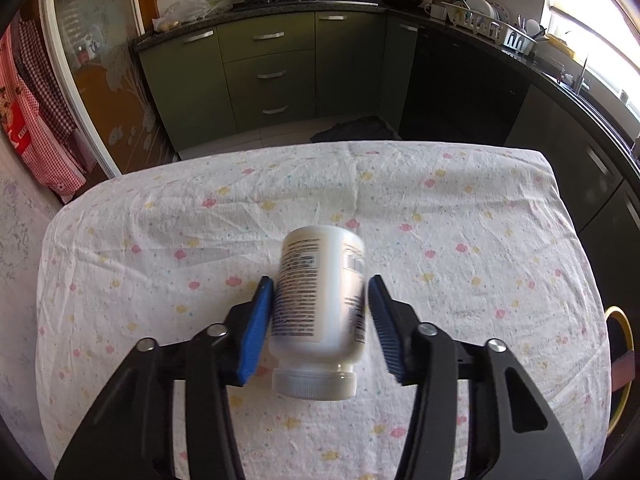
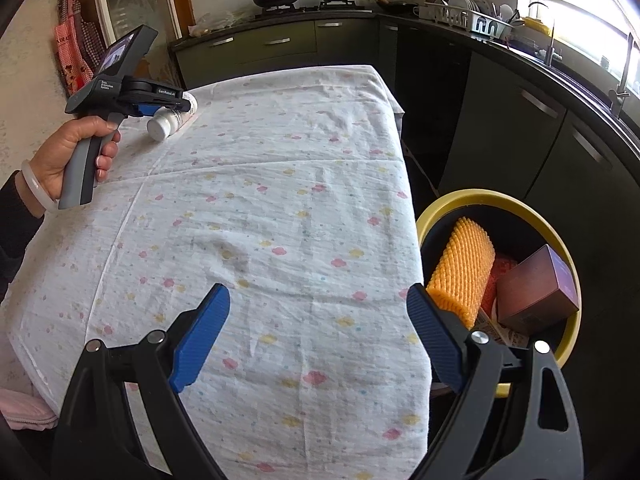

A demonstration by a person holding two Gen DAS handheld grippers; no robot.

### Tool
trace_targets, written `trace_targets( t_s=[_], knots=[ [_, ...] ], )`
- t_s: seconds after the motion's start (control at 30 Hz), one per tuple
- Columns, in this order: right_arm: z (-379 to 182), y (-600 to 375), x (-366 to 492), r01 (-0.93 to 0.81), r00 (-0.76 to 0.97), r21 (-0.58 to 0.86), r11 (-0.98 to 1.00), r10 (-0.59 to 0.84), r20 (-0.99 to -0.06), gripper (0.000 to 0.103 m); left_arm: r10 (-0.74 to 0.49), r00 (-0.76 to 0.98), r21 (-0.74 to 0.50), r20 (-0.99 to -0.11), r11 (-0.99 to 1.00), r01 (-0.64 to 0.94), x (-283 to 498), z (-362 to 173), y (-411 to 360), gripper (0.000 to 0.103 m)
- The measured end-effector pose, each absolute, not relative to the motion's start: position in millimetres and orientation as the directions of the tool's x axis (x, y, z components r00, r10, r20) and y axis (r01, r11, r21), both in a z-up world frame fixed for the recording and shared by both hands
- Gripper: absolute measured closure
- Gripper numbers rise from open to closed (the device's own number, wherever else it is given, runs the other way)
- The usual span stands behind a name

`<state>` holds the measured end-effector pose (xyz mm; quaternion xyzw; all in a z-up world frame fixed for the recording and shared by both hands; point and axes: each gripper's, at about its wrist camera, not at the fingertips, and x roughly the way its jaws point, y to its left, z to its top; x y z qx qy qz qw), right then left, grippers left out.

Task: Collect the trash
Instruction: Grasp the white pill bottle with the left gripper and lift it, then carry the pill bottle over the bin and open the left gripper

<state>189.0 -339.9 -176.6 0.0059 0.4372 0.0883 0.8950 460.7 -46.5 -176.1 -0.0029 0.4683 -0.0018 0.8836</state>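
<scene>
A white plastic bottle (image 1: 320,312) with a printed label and a ribbed white cap lies on the flowered tablecloth (image 1: 460,240), cap toward me. My left gripper (image 1: 320,284) straddles it with blue pads on both sides. The left pad touches it and a small gap shows at the right pad. The right wrist view shows the bottle (image 2: 170,118) under the left gripper (image 2: 160,100) at the table's far left. My right gripper (image 2: 320,308) is open and empty over the table's near right part, beside the yellow-rimmed bin (image 2: 568,256).
The bin holds an orange foam net (image 2: 460,268), a brown-purple box (image 2: 536,288) and other scraps. Its rim also shows in the left wrist view (image 1: 620,320). Dark kitchen cabinets (image 2: 520,120) line the far and right sides. A dark cloth (image 1: 352,128) lies on the floor beyond the table.
</scene>
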Motion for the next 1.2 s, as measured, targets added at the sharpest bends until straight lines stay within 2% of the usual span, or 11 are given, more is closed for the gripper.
trace_targets(
  t_s=[0.37,0.53,0.97,1.2],
  knots=[
    [-178.7,-341.1,186.6,-0.151,0.594,0.1,0.983,0.171,-0.786,0.018,-0.04,0.539,-0.01,-0.842,0.998,0.058,456.4,-176.2,-45.2,0.056],
    [-180.5,-342.0,184.8,-0.149,0.586,0.1,0.984,0.17,-0.792,0.018,-0.101,0.531,-0.054,-0.841,0.993,0.103,436.7,-169.7,-45.0,0.056],
    [-173.6,-346.7,170.3,-0.145,0.597,0.103,0.984,0.17,-0.784,0.018,-0.275,0.572,-0.045,-0.773,0.923,0.382,317.9,-101.0,-85.8,0.056],
    [-157.3,-403.1,124.5,-0.008,0.633,0.105,0.994,0.086,-0.77,0.018,-0.423,0.529,-0.057,-0.736,0.817,0.574,275.2,-66.3,-164.1,0.056]
  ],
)
